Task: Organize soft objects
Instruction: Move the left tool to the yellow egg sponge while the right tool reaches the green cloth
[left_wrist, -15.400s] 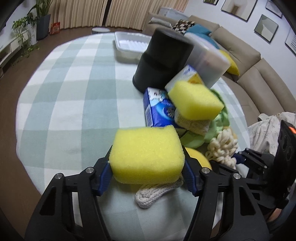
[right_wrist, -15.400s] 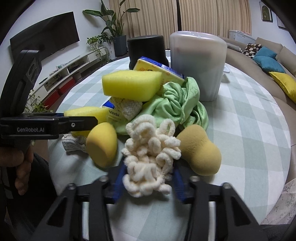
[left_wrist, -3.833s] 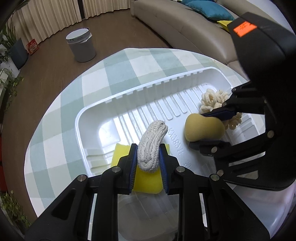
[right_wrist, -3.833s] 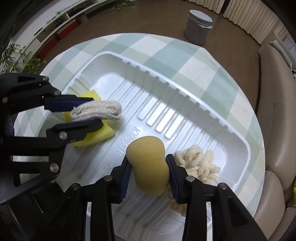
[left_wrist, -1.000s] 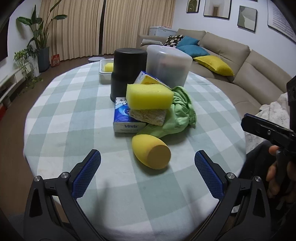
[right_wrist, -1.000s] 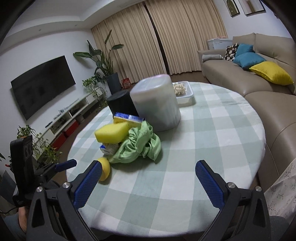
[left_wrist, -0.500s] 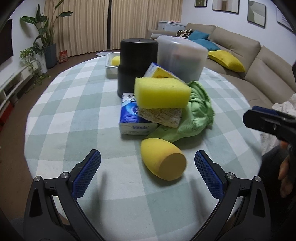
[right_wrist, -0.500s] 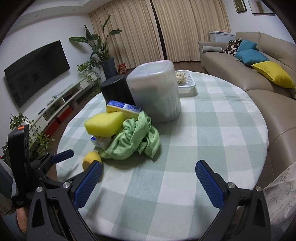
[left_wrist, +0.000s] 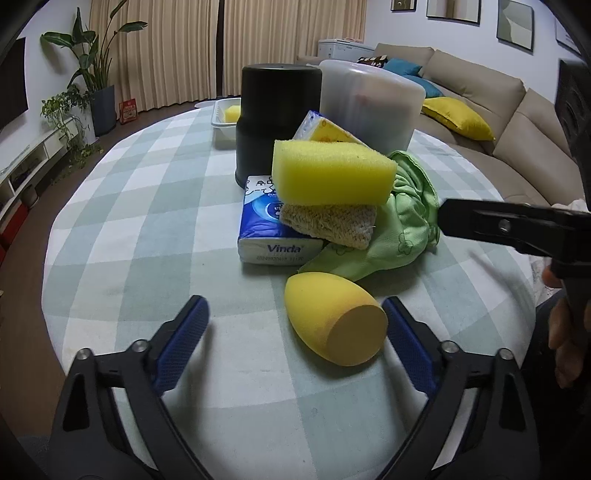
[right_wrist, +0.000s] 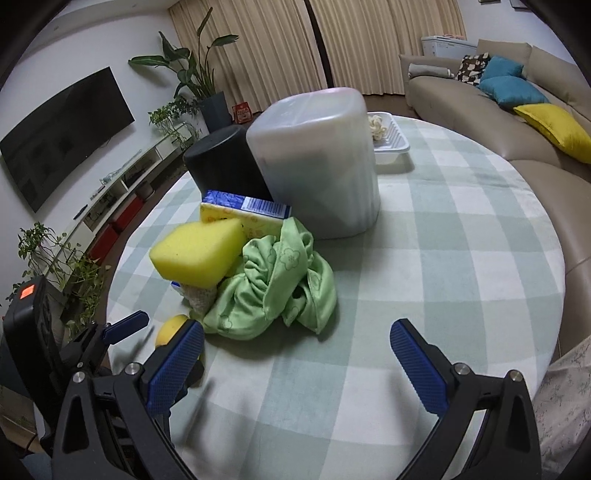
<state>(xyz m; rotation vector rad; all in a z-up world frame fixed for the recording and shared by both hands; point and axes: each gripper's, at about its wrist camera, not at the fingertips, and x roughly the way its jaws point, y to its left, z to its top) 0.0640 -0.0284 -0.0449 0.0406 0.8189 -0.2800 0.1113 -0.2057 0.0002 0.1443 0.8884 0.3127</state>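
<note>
My left gripper (left_wrist: 295, 325) is open, with a yellow egg-shaped sponge (left_wrist: 334, 317) lying on the table between its fingers, close to the right one. Behind it a yellow block sponge (left_wrist: 332, 173) rests on a tan loofah pad (left_wrist: 328, 225), a Vinda tissue pack (left_wrist: 273, 236) and a green cloth (left_wrist: 402, 225). My right gripper (right_wrist: 299, 358) is open and empty, in front of the green cloth (right_wrist: 277, 291). The white tray (right_wrist: 391, 144) at the far side holds a cream knitted piece (right_wrist: 376, 127); in the left wrist view the tray (left_wrist: 221, 122) shows a yellow sponge (left_wrist: 232, 112).
A black cylinder (left_wrist: 275, 118) and a frosted plastic container (left_wrist: 369, 103) stand behind the pile. A second tissue pack (right_wrist: 243, 212) leans on them. The round checked table (right_wrist: 443, 258) has a sofa (right_wrist: 498, 96) to the right and a TV shelf to the left.
Both grippers have moved in closer to the pile. The egg sponge now lies between the left gripper's fingers. Both stay open.
</note>
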